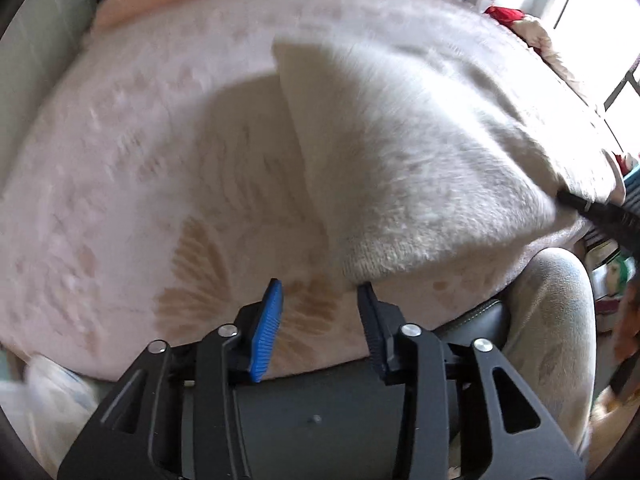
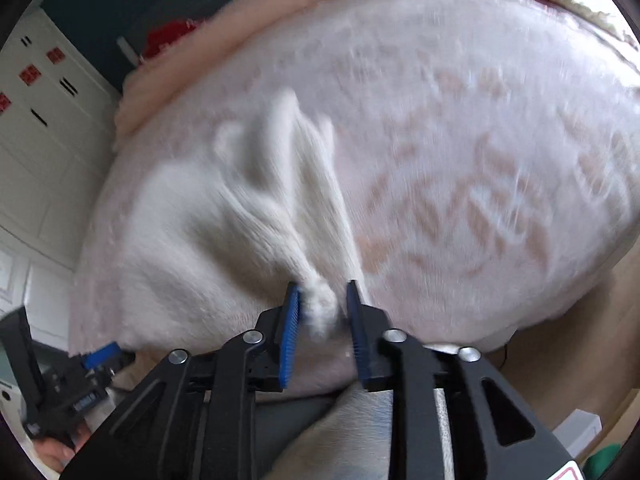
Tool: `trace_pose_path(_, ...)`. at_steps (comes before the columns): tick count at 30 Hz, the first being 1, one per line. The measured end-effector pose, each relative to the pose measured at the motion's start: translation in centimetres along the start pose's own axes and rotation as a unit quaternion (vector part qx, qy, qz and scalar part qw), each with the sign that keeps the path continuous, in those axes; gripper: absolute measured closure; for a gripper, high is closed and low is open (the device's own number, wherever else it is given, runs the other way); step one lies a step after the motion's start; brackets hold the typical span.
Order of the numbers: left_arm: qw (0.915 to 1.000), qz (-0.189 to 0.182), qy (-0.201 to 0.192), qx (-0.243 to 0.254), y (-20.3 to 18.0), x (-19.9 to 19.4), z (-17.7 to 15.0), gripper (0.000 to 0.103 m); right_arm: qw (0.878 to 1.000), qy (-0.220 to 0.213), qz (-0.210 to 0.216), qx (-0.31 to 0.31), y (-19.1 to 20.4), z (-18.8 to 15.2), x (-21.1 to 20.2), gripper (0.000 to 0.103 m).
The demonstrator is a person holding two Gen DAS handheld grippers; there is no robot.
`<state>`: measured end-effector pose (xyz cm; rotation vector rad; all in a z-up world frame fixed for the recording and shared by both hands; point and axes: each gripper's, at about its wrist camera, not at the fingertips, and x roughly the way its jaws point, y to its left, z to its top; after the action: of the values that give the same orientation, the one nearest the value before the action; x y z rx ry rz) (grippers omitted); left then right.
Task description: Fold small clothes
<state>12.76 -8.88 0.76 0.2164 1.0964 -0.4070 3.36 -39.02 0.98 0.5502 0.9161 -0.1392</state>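
A: Bed (image 1: 100, 184) first, then. Why is everything laid out on it?

B: Its pink patterned blanket gives a wide, soft surface to fold on. The white knit garment (image 1: 420, 152) lies across it, one side raised in a slope toward the right gripper (image 2: 323, 300).

A: So that gripper has it?

B: A bunched tuft of the knit sits between its blue pads (image 2: 290, 340). The pads stand a little apart and the picture is blurred, so whether they press on it I cannot tell. Folds fan out from that corner, which suggests it is being pulled.

A: And the left gripper (image 1: 318, 292)?

B: Its jaws are apart with nothing between them, poised just at the garment's ribbed hem, probably to pin or take that edge.

A: Any writing?

B: None readable. Red squares on the white cupboards (image 2: 40, 120) are too small to make out.
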Motion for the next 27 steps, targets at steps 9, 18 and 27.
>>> trace_pose_path(9, 0.9980, 0.005, -0.059, 0.020, -2.0, -3.9, 1.8, 0.038, 0.991, -0.032, 0.105, -0.077, 9.6, 4.8, -0.8, 0.080)
trace_pose_path(18, 0.9984, 0.025, -0.051, 0.008, -0.2, -3.4, 0.9, 0.031, 0.972, 0.113, 0.070, -0.196, 16.8, 1.0, 13.0, 0.083)
trace_pose_path(27, 0.9990, 0.017, -0.041, -0.001, 0.3, -2.5, 1.2, 0.031, 0.994, -0.014, 0.026, -0.102, 12.2, 7.0, 4.3, 0.074)
